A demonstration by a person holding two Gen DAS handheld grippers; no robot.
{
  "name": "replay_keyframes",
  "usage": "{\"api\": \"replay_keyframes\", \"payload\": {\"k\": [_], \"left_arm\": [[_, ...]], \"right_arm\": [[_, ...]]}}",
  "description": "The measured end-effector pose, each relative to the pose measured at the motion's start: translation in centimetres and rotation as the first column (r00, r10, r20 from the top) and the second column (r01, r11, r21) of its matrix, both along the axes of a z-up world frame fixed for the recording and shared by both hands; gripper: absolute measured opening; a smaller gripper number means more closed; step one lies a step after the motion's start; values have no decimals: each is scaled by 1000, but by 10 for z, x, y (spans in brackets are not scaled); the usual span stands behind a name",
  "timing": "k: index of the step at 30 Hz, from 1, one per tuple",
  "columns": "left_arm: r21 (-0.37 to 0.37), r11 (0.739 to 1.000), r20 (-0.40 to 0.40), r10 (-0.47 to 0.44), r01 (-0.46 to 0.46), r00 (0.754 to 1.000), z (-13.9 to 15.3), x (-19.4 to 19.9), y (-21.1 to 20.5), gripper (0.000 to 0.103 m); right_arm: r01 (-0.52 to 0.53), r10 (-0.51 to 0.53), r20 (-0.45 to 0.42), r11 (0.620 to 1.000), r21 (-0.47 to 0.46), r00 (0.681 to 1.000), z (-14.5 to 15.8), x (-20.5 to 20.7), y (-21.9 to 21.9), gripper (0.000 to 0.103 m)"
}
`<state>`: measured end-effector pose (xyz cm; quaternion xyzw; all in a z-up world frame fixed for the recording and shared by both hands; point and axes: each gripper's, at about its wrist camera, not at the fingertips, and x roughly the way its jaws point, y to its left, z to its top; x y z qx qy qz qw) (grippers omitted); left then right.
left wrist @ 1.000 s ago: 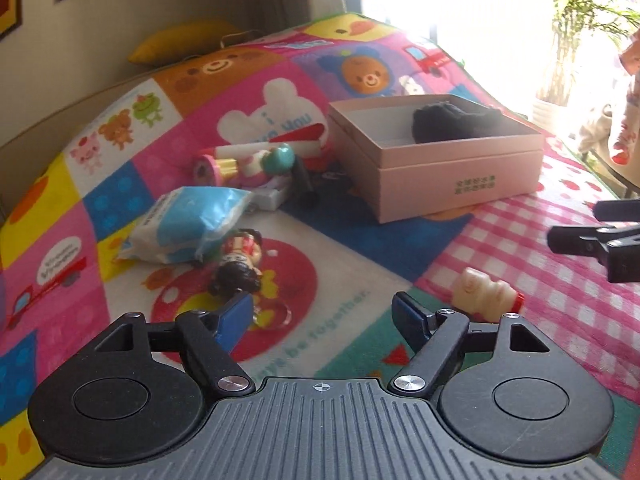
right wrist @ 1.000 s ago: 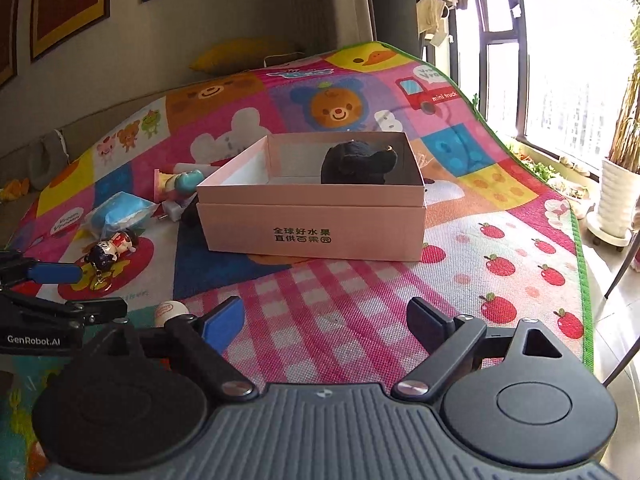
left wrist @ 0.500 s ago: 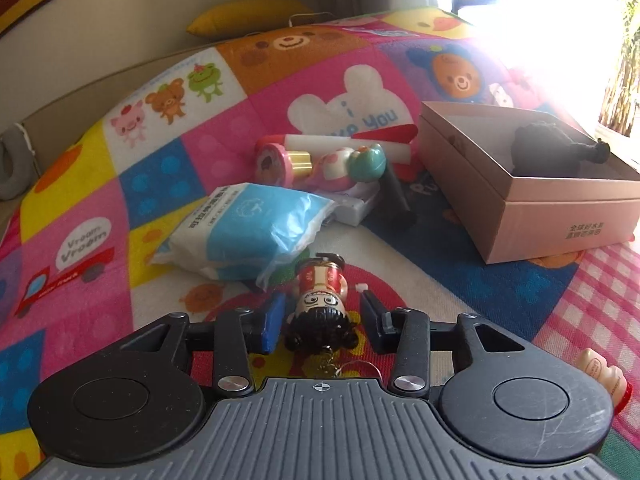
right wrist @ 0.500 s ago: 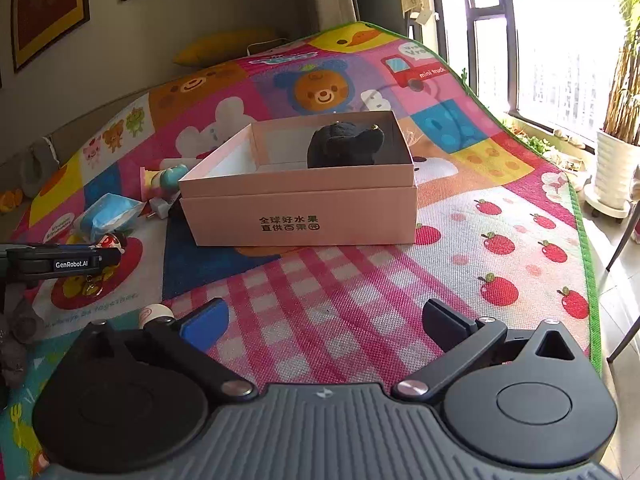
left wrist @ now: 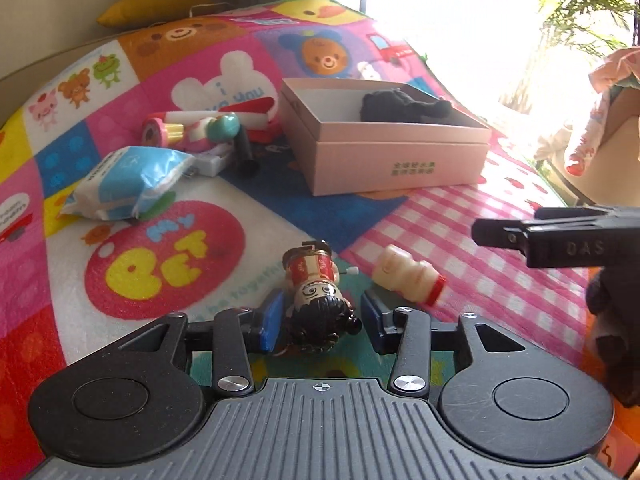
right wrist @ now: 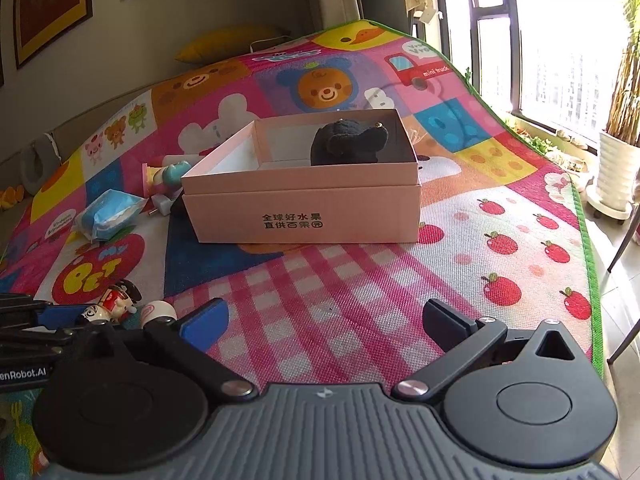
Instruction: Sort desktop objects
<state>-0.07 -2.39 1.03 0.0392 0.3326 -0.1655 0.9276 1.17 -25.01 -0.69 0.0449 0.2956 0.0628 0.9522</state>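
Sorting has barely begun: only 1 dark plush toy (right wrist: 348, 142) lies in the pink cardboard box (right wrist: 304, 216), while a blue-and-white tissue pack (left wrist: 128, 178), a pale plastic drink bottle (left wrist: 408, 276) and a cluster of small toys (left wrist: 200, 132) remain on the colourful play mat (right wrist: 400, 280). The left gripper (left wrist: 320, 320) brackets a small black-haired doll figurine (left wrist: 318, 292) near the bottle, its jaws opening with a gap at the right pad. The right gripper (right wrist: 324, 320) stands wide open and empty over the checked patch.
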Motion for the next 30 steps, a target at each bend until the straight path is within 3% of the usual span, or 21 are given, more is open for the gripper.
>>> {"api": "replay_keyframes", "payload": {"k": [4,5,9,13,15,20,25,27,30], "left_arm": [[56,998,22,19,-20,1000,-5,-9,-2,93],[65,997,31,46,-48,998,-6,-8,1,96],[124,975,70,175,-183,982,-8,0,14,101],[63,960,12,274,-274,962,-8,10,36,103],[44,958,-3,284,-283,959,-8,13,41,103],[74,966,16,246,-246,969,-5,16,38,103],[67,971,-3,232,-231,973,-7,21,38,103],[61,971,-7,232,-231,973,-8,22,39,103],[53,971,-12,233,-232,972,-8,22,40,103]], "right_arm": [[-10,10,-13,1000,-7,1000,-1,1,1,103],[-12,12,-18,1000,-9,1000,-1,2,2,103],[-22,21,-12,999,-44,1000,1,0,7,103],[-137,139,19,988,-79,990,11,-17,28,103],[-221,223,10,971,-89,975,14,-24,44,103],[-313,320,-25,907,-282,947,10,-30,80,94],[-138,175,37,873,-467,984,4,-15,73,94],[-98,135,50,888,-449,990,8,-10,63,94],[-145,164,31,935,-323,986,15,-12,50,94]]}}
